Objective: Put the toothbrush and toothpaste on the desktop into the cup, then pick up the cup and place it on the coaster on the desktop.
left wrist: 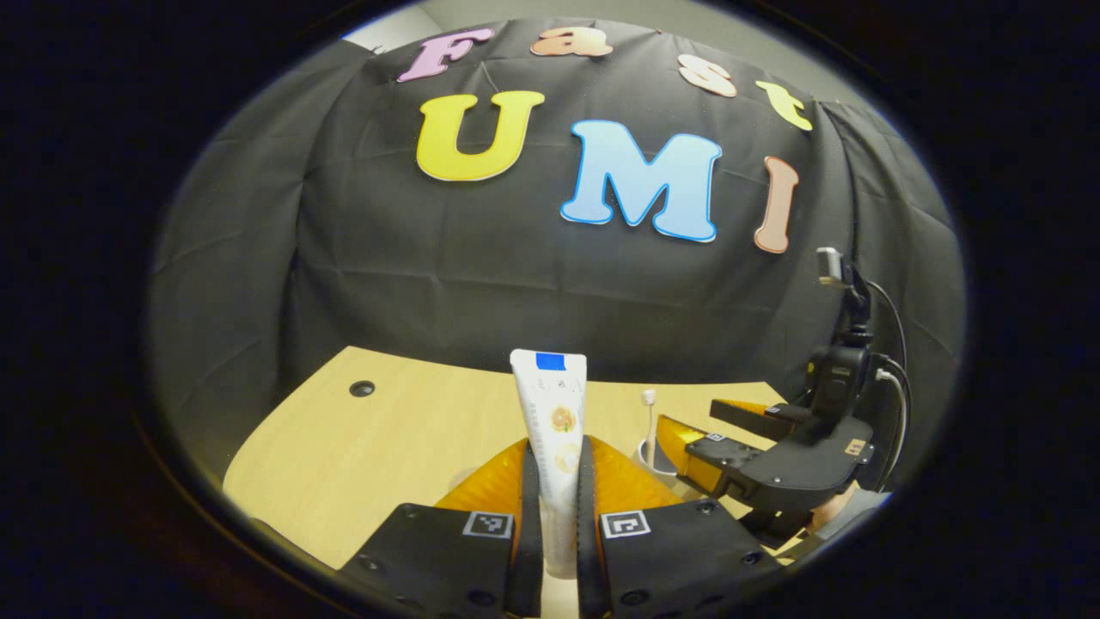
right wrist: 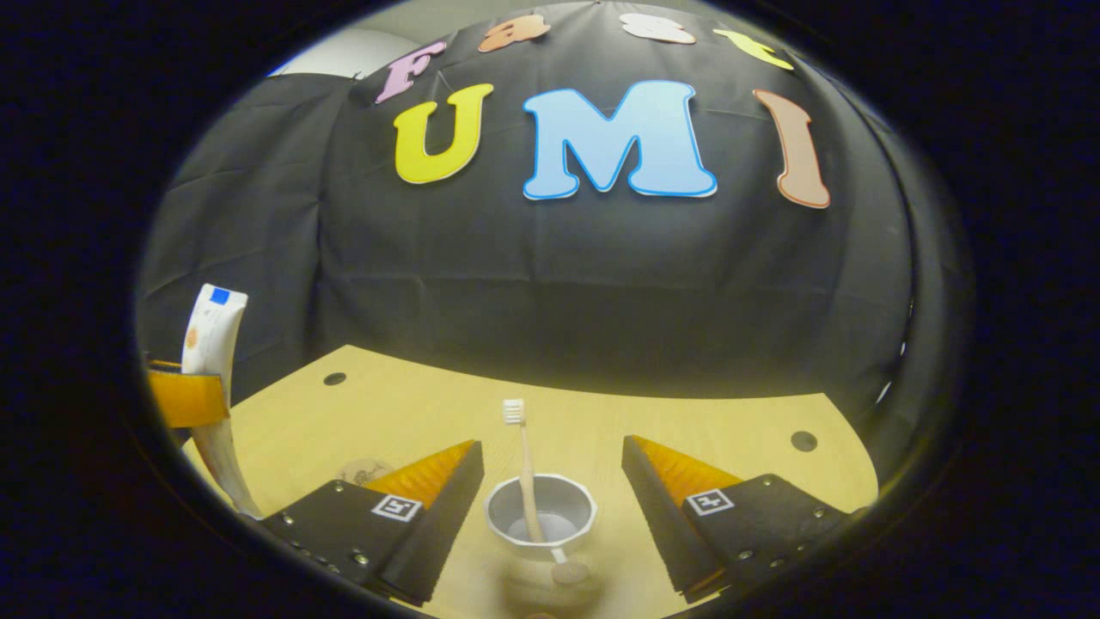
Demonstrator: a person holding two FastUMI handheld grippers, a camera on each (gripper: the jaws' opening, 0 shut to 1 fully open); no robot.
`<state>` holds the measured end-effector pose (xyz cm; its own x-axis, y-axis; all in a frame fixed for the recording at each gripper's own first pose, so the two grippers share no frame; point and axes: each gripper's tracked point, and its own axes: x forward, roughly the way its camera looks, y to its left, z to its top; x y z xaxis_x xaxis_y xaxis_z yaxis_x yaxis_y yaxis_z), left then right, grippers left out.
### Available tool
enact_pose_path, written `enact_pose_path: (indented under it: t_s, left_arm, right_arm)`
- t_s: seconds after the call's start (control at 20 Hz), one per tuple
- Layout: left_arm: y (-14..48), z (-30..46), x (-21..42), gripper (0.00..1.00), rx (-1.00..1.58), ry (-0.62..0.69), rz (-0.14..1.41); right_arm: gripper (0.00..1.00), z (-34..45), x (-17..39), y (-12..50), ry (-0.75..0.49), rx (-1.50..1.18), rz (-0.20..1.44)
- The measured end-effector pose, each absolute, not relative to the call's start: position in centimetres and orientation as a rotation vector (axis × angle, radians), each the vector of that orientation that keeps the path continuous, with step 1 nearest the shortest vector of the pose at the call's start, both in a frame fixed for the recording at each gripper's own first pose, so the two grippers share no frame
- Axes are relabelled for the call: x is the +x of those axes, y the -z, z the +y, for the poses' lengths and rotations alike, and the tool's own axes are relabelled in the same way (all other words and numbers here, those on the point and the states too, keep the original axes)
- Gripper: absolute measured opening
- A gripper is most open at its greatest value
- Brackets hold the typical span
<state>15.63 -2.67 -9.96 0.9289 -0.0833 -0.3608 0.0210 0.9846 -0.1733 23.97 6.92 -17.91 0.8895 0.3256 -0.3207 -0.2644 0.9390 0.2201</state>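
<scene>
Left gripper (left wrist: 559, 516) is clamped on the toothpaste (left wrist: 553, 430), both fingers pressed on the tube, which is held upright w/ the flat end up, above the desk (left wrist: 361, 456) and left of the cup (right wrist: 540, 513). Right gripper (right wrist: 550, 507) is spread wide, one finger each side of the cup, not touching it. The toothbrush (right wrist: 521, 468) is stood in the cup, bristles up. A coaster (right wrist: 365, 471) can be made out on the desk left of the cup, partly hidden.

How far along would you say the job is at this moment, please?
Done: the toothbrush stands in the cup. In hand: the left gripper is shut on the toothpaste, held upright; the right gripper is open around the cup. Left: toothpaste in, cup onto the coaster.
</scene>
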Motion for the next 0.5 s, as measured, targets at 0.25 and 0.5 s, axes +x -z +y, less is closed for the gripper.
enact_pose_path:
  t_s: [0.25, 0.5]
  left_arm:
    - [9.9, -4.9, 17.3, 0.23, -0.156, 0.099, 0.353]
    - [9.7, -7.8, 19.7, 0.23, -0.157, 0.15, 0.299]
  right_arm:
    - [0.96, 4.4, 22.2, 15.6, -0.285, 0.192, 0.325]
    - [0.95, 0.3, 20.1, 13.8, -0.229, 0.202, 0.297]
